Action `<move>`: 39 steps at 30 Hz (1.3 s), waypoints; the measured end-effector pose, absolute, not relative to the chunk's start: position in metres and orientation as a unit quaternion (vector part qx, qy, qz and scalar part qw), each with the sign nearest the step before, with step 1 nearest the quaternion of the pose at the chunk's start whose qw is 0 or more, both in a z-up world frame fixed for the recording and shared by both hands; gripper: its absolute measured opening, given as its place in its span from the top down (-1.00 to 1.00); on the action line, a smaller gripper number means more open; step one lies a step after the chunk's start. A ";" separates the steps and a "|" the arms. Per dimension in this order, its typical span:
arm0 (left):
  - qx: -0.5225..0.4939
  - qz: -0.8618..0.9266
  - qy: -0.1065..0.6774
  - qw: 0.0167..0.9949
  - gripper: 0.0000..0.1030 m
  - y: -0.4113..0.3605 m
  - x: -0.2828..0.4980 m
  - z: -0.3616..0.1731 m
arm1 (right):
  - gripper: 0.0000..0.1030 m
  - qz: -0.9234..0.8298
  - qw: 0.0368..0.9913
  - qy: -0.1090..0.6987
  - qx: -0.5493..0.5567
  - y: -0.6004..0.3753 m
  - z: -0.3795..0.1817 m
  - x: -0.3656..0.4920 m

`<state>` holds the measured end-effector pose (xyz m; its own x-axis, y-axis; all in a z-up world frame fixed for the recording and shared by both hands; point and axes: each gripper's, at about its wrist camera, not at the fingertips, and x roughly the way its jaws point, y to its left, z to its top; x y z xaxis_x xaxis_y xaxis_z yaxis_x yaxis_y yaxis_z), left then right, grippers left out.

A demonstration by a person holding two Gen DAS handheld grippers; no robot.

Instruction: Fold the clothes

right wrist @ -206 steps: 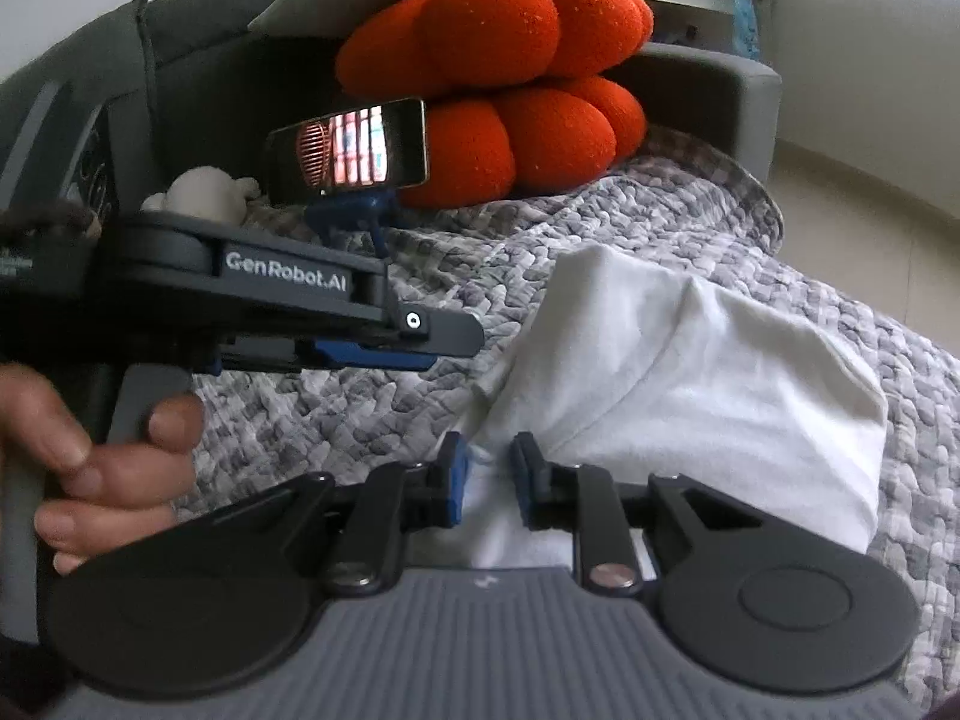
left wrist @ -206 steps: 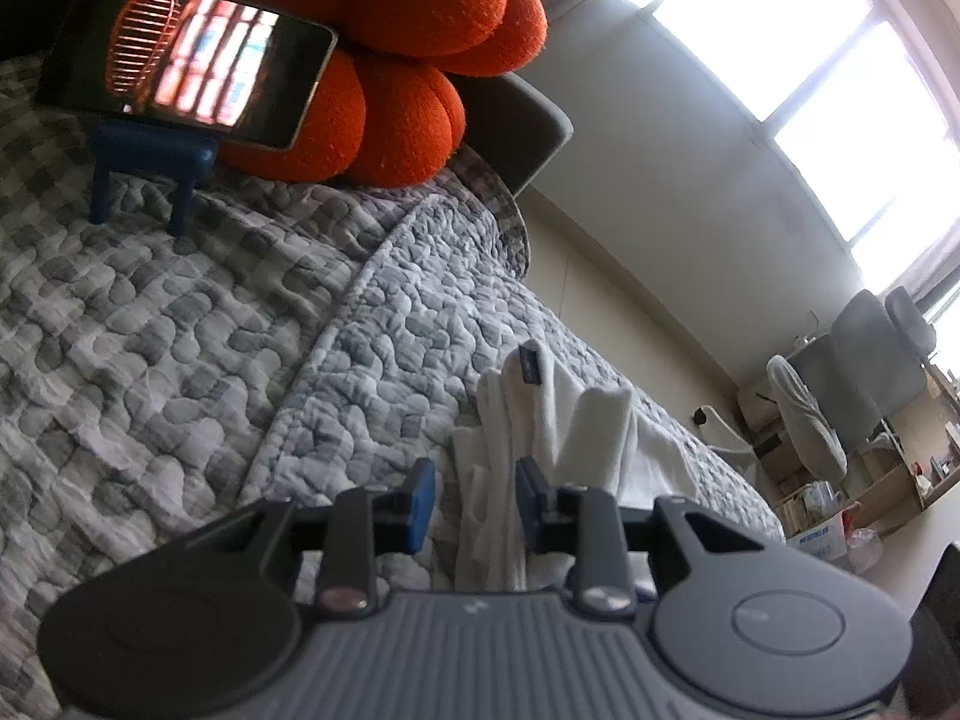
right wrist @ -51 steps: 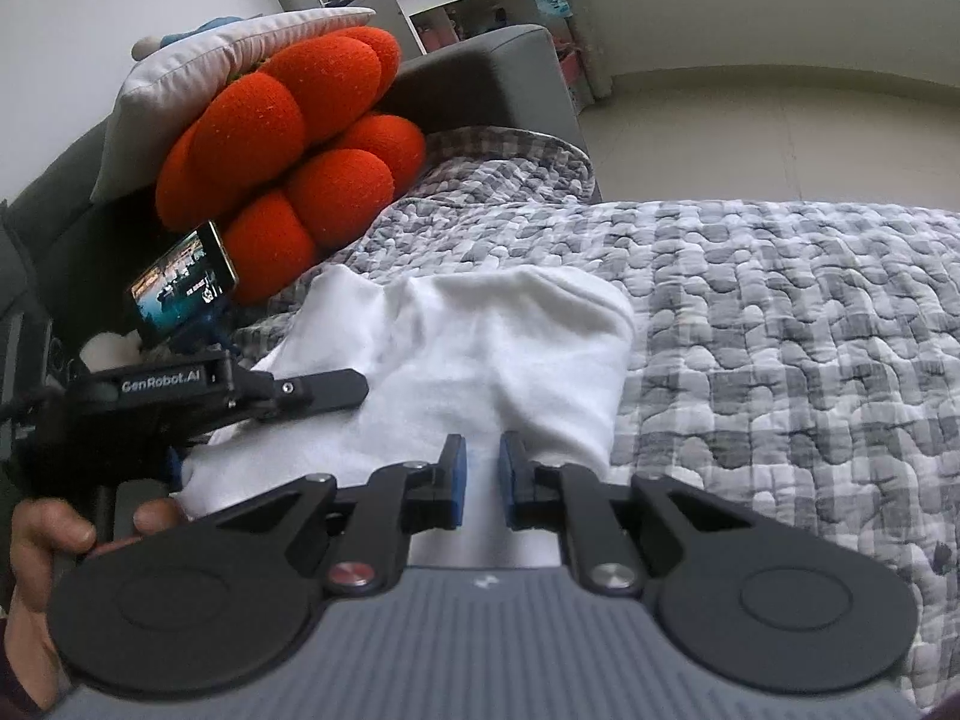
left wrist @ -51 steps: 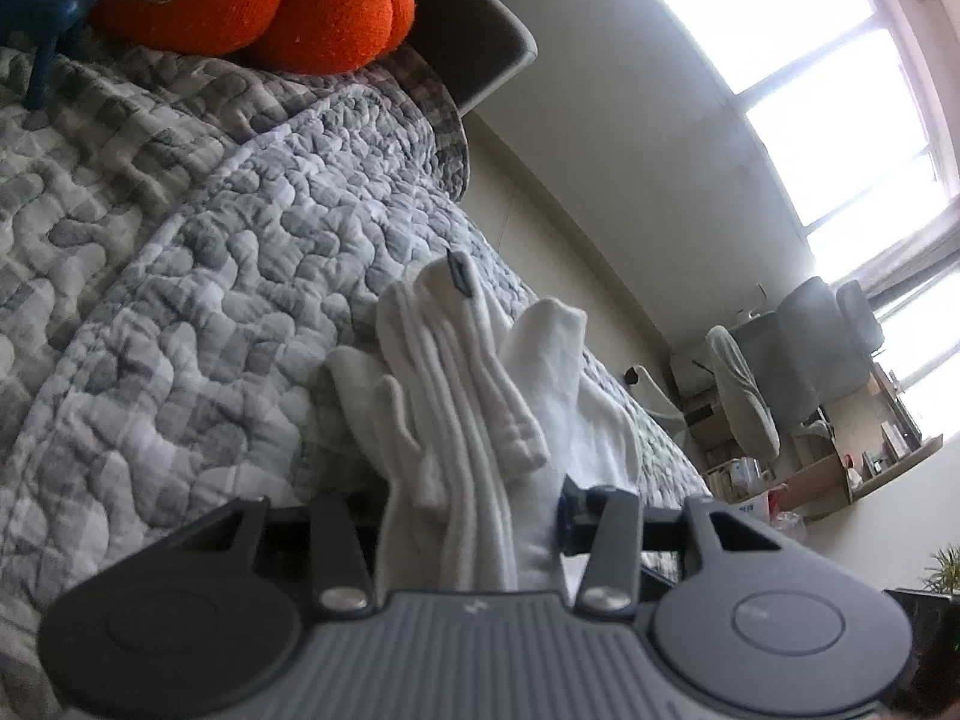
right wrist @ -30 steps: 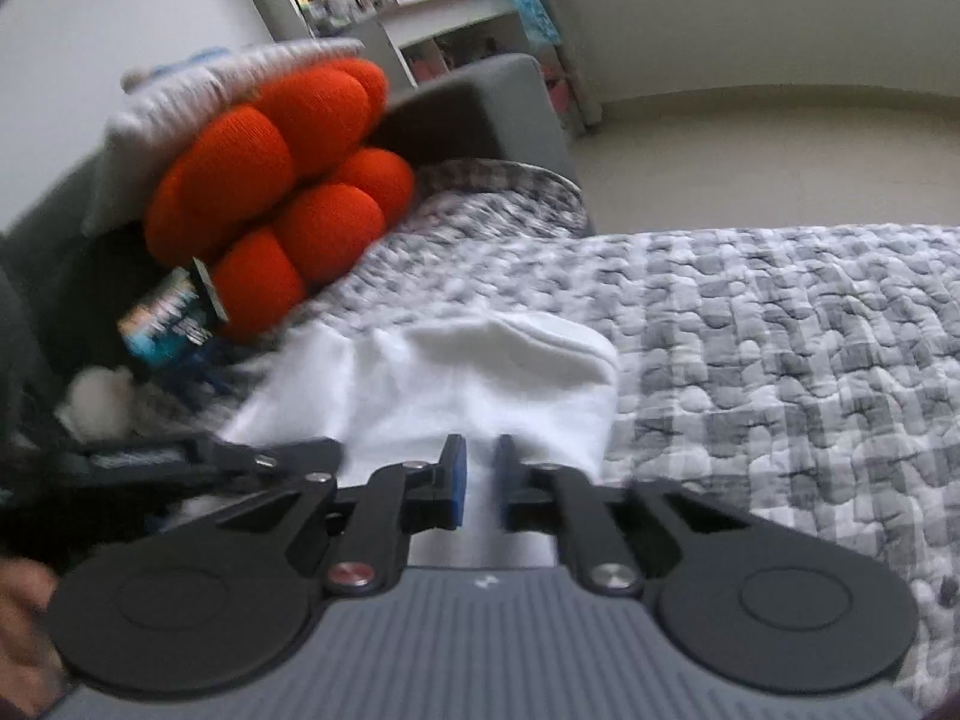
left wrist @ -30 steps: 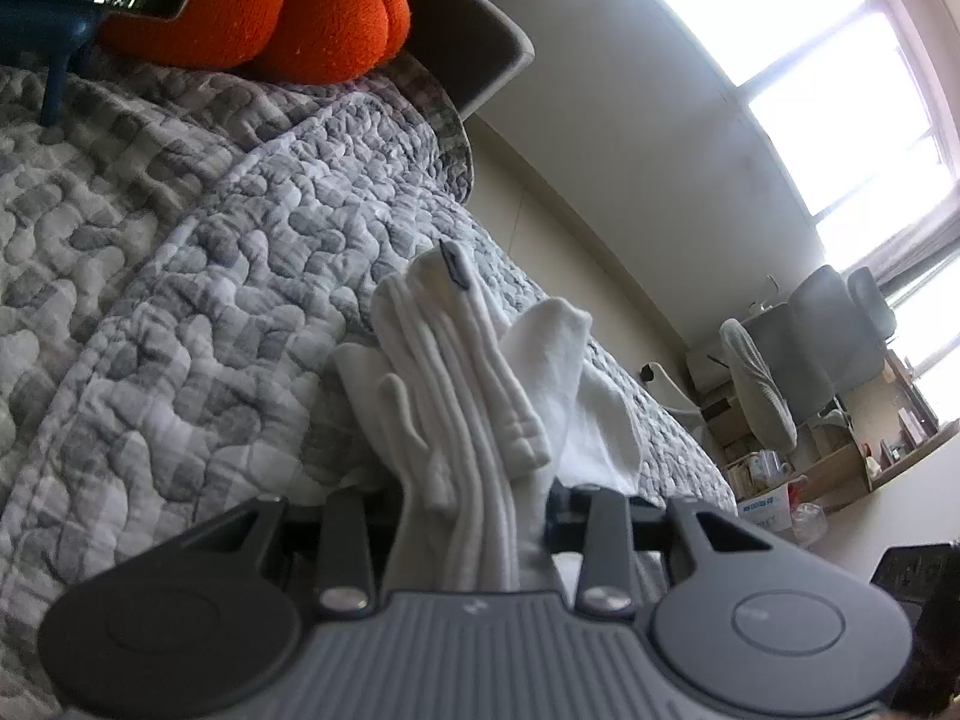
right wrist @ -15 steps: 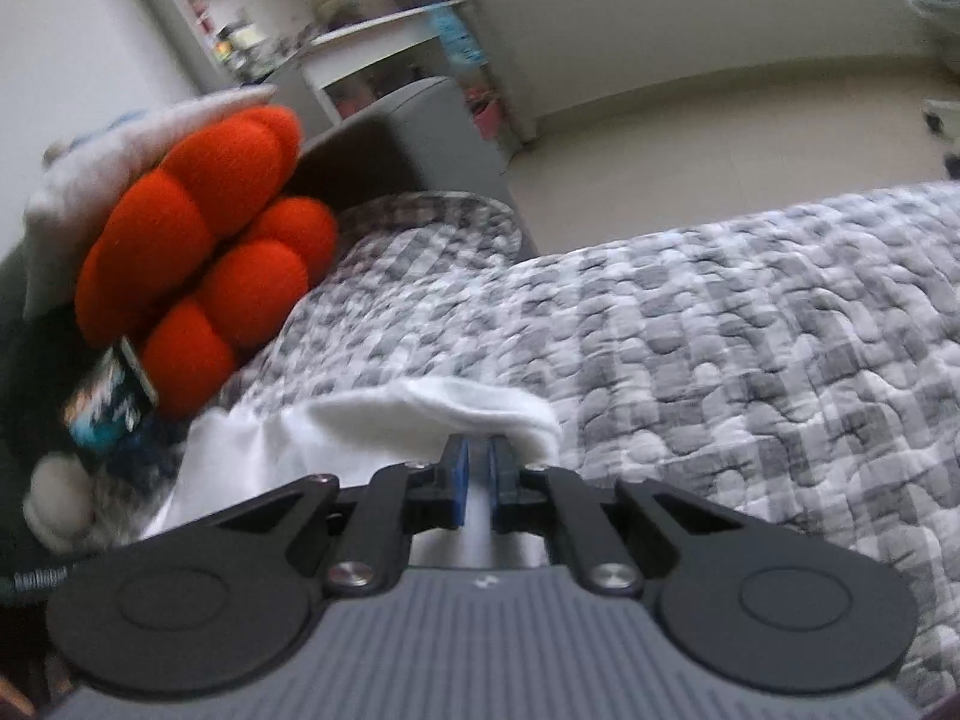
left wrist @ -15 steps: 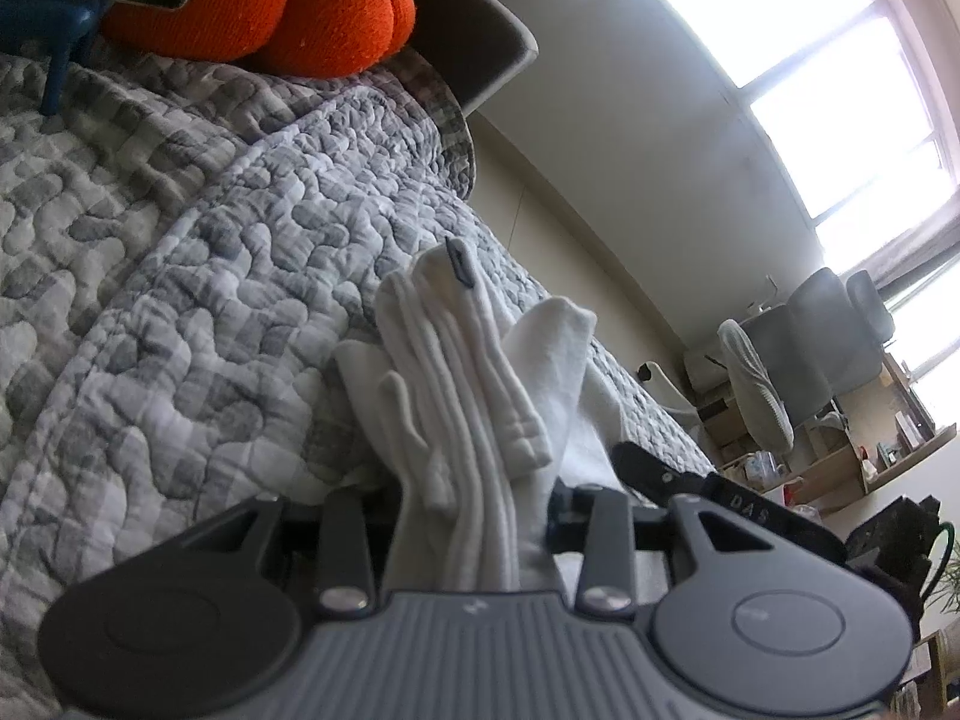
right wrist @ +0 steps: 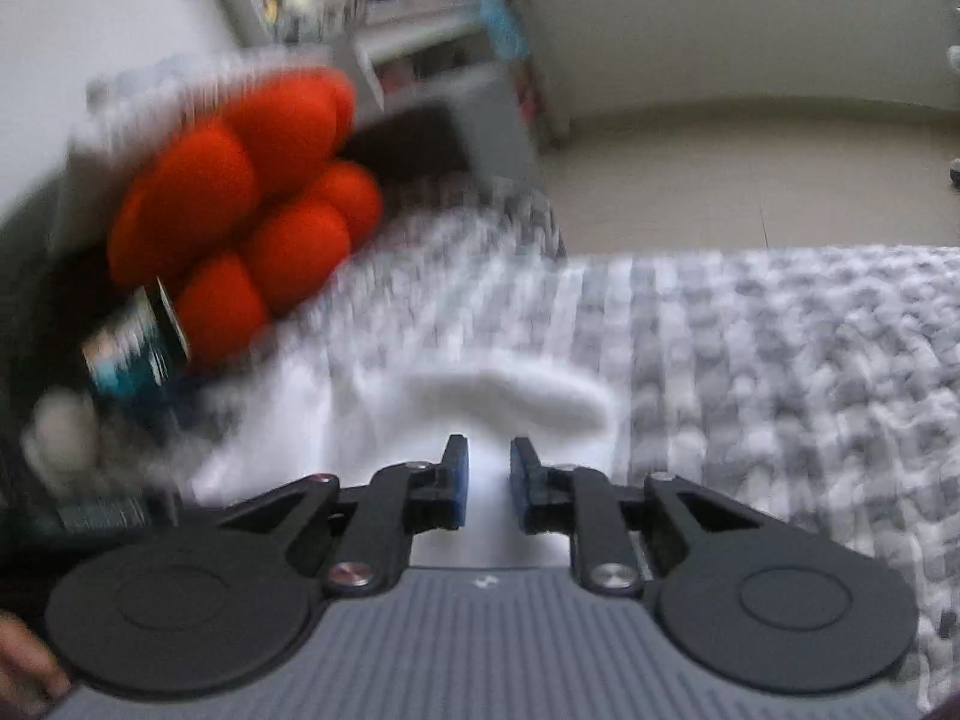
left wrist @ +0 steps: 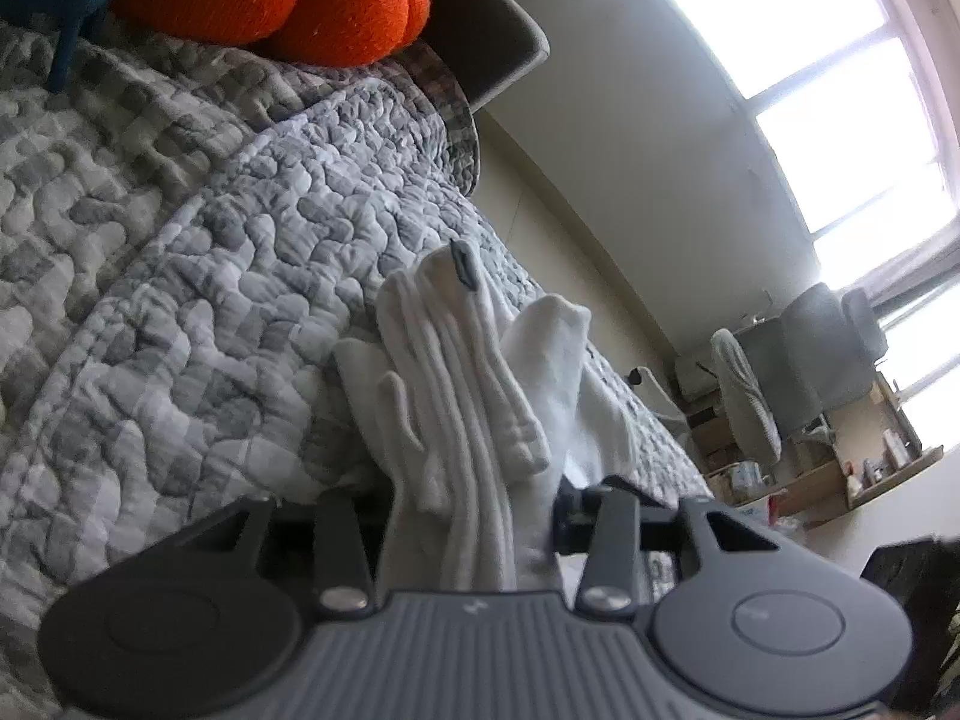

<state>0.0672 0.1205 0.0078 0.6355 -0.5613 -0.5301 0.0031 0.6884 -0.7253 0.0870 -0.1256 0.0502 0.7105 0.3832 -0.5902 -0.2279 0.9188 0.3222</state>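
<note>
A white garment (left wrist: 456, 360) lies on the grey quilt (left wrist: 180, 300), and a bunched fold of it stands up between the jaws of my left gripper (left wrist: 468, 510). Those jaws are opening, with the thick cloth still filling the gap and hiding the left finger. In the blurred right wrist view the same garment (right wrist: 510, 396) lies just ahead of my right gripper (right wrist: 486, 468). Its jaws are opening too. A clear gap shows between the blue pads (right wrist: 459, 474), with nothing pinched and only cloth lying beneath.
An orange lobed cushion (left wrist: 336, 6) (right wrist: 240, 180) and a phone on a blue stand (right wrist: 135, 342) sit at the head of the quilt. The grey sofa arm (left wrist: 486, 42) stands behind them. Bare floor and covered chairs (left wrist: 828, 348) lie beyond the quilt's far edge.
The right gripper's pads have parted from shut, and it has drawn back a little from the garment's fold. It has left the left wrist view. The left jaws stand slightly wider.
</note>
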 end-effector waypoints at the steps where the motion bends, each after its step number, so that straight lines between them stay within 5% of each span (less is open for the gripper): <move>1: -0.361 -0.171 0.392 0.829 0.08 0.121 0.068 0.008 | 0.59 0.166 0.918 0.345 0.102 -0.123 0.050 0.086; 7: -0.394 -0.163 0.385 0.819 -0.01 0.125 0.073 0.005 | 0.59 0.172 0.917 0.347 0.095 -0.125 0.047 0.085; 15: -0.356 -0.139 0.370 0.847 0.28 0.116 0.070 0.010 | 0.59 0.176 0.919 0.343 0.087 -0.125 0.049 0.079; 34: -0.350 -0.137 0.372 0.849 0.27 0.117 0.069 0.008 | 0.58 0.162 0.906 0.366 0.133 -0.146 0.063 0.056; 39: -0.345 -0.137 0.373 0.850 0.26 0.116 0.071 0.008 | 0.21 0.150 0.894 0.398 0.144 -0.156 0.054 0.048</move>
